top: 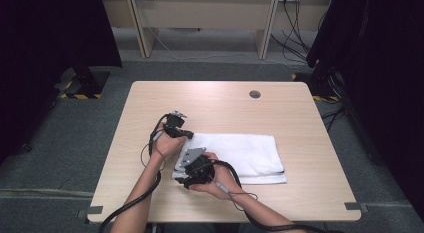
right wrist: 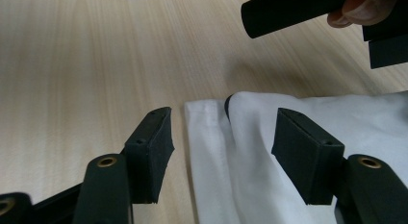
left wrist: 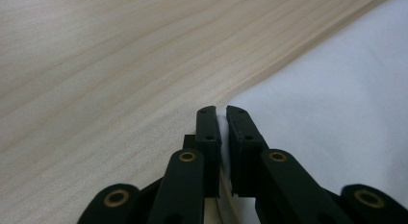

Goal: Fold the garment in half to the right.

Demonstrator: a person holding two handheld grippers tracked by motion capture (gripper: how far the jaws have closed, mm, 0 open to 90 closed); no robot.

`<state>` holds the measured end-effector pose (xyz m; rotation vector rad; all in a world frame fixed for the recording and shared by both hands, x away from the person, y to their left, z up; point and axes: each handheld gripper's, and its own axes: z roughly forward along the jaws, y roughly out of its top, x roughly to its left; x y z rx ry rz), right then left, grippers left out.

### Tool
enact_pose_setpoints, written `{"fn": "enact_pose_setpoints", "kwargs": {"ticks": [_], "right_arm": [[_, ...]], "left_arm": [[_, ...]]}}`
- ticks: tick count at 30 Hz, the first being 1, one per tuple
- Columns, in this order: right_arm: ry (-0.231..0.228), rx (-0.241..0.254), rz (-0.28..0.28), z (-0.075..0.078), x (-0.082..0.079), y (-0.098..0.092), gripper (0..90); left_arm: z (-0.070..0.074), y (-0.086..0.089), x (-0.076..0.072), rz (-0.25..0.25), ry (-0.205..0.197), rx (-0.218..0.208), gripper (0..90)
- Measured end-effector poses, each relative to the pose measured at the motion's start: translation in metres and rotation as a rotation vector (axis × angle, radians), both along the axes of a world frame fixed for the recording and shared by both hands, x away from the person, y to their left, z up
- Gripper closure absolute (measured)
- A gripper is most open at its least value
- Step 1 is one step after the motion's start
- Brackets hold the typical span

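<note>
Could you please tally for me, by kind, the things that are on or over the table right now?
White folded towel: 1
Handheld black grippers: 2, left gripper and right gripper
Total: 3

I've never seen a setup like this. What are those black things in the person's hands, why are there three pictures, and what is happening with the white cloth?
A person sits at a wooden table and holds a hand-held gripper in each hand, a tool with two black jaws that pinch like tongs. The high view looks down from above. The other two pictures come from small cameras riding on the grippers, looking along their jaws.

A folded white towel lies on the table. The left gripper is shut on the towel's edge: a thin strip of white cloth shows pinched between its jaws. The right gripper is open at the towel's near corner, one jaw over bare wood and one over the cloth, nothing gripped yet. It looks about to pinch that corner, perhaps for folding.
</note>
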<state>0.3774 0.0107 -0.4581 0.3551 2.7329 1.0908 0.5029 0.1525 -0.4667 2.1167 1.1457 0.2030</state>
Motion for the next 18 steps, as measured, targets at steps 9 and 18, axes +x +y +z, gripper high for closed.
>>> {"fn": "enact_pose_setpoints", "kwargs": {"ticks": [9, 18], "right_arm": [[0.005, -0.019, 0.000, -0.008, 0.006, 0.006, 47.2], [-0.008, -0.028, 0.009, -0.012, 0.005, 0.009, 50.6]], "left_arm": [[0.000, 0.001, 0.000, 0.001, 0.003, -0.009, 83.8], [0.000, 0.000, 0.000, 0.001, 0.003, -0.003, 83.8]]}}
